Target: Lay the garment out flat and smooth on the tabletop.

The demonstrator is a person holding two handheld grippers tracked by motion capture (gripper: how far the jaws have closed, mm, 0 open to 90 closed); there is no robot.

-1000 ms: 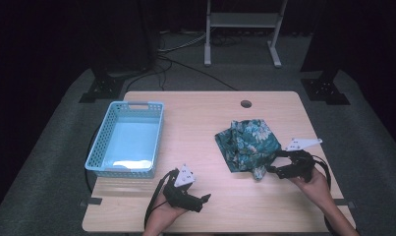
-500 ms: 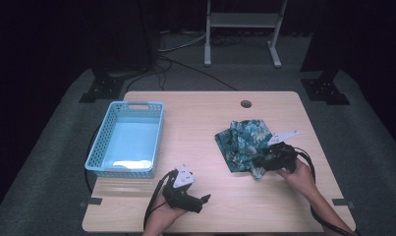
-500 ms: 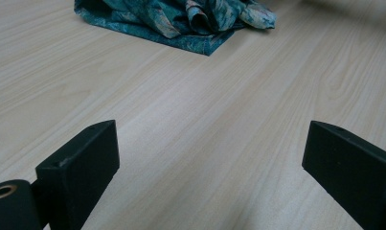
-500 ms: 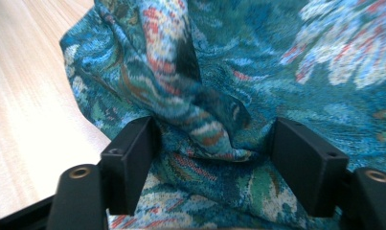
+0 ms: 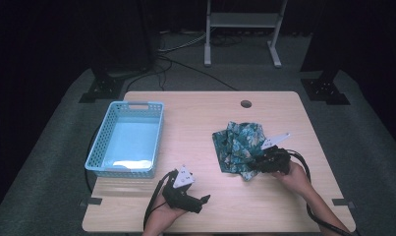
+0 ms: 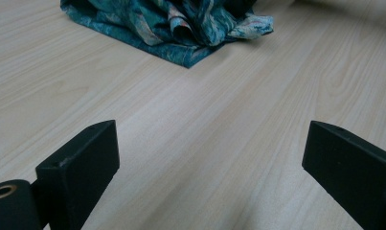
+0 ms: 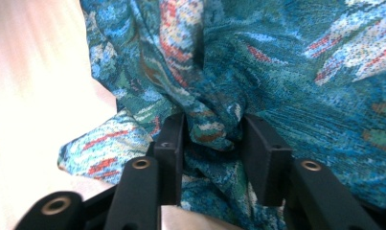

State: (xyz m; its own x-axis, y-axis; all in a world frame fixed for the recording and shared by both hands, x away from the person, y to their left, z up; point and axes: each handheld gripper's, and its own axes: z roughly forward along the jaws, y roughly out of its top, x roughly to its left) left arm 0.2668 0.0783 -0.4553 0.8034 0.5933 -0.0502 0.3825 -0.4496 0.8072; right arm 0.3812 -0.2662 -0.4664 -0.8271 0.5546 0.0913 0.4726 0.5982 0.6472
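Observation:
A crumpled teal cloth with a floral print (image 5: 237, 142) lies on the right half of the wooden table (image 5: 195, 123). My right gripper (image 5: 255, 165) is pushed into the cloth's near right corner. In the right gripper view a bunched fold of the cloth (image 7: 277, 62) sits pinched between the two black jaws of my right gripper (image 7: 213, 132). My left gripper (image 5: 204, 199) rests near the table's front edge, well left of the cloth. Its jaws stand wide apart over bare wood in the left gripper view (image 6: 212, 143), with the cloth (image 6: 181, 24) farther ahead.
A light blue mesh basket (image 5: 99, 147) stands on the left side of the table with nothing inside. A round cable hole (image 5: 245, 103) is near the far edge. Dark floor, stand legs and cables surround the table.
My right gripper has moved left from beside the cloth into its near edge and closed on a fold. The cloth has bunched up slightly. My left gripper has stayed put.

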